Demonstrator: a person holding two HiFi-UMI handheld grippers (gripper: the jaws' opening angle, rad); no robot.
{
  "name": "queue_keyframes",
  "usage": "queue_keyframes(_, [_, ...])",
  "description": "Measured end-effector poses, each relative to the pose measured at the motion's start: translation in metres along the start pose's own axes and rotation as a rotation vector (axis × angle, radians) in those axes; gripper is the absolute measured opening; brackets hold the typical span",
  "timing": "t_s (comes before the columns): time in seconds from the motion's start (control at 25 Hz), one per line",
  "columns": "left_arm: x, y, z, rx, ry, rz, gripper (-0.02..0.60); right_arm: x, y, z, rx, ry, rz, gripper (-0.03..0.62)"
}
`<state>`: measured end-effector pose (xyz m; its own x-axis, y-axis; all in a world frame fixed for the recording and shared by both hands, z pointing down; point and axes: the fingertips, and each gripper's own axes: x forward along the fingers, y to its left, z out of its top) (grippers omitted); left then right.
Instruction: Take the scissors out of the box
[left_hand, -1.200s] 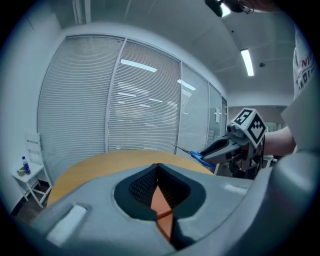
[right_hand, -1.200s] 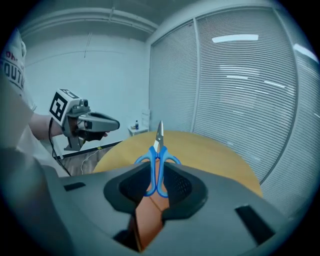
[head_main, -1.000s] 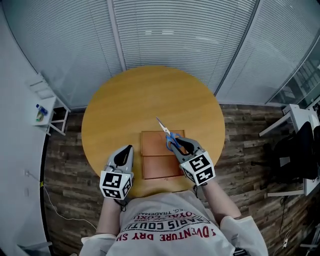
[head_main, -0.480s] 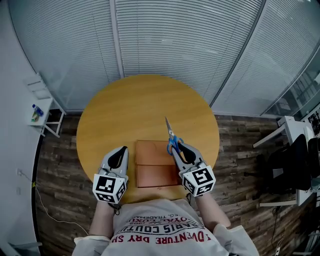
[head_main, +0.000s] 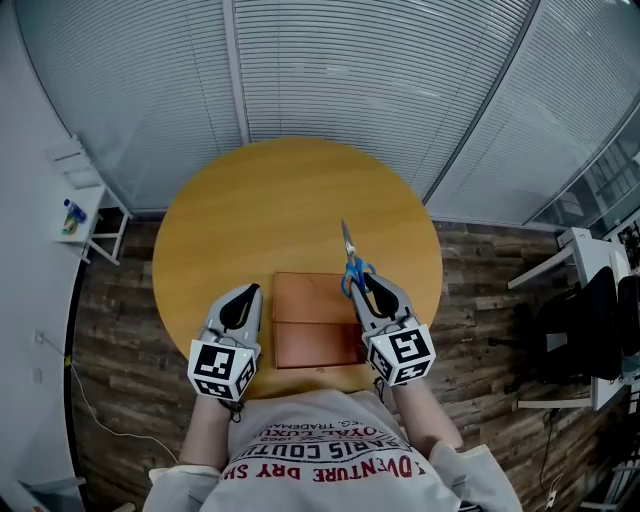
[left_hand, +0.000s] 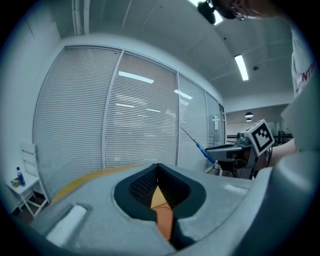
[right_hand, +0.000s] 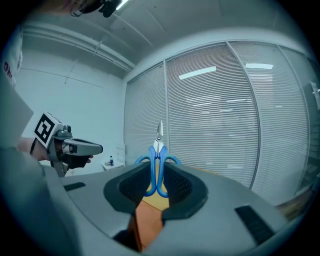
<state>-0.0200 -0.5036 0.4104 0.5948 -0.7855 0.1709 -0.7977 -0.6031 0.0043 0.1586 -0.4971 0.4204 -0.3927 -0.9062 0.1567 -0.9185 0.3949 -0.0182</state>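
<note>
Blue-handled scissors (head_main: 350, 262) are held up in the air, blades pointing away from me, above the far right corner of the flat brown box (head_main: 308, 335). My right gripper (head_main: 363, 287) is shut on their handles; in the right gripper view the scissors (right_hand: 157, 152) stand upright between its pads (right_hand: 176, 186). My left gripper (head_main: 243, 298) hovers just left of the box, shut with nothing in it. In the left gripper view the scissors (left_hand: 199, 146) show at the right.
The box lies near the front edge of a round wooden table (head_main: 260, 210). A glass wall with blinds curves behind the table. A white side stand with a bottle (head_main: 72, 214) is at the left, and office furniture (head_main: 590, 300) at the right.
The right gripper has lifted the scissors off the box, and their blades have swung from up-left to nearly straight away. Both grippers sit a little higher.
</note>
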Motion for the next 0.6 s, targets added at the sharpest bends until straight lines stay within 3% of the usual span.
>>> queue_keyframes(0.6, [-0.0053,0.0000,0.0012,0.006,-0.003,0.008,0.008,-0.0057,0.0091,0.0057,-0.023,-0.012,0.001,0.089])
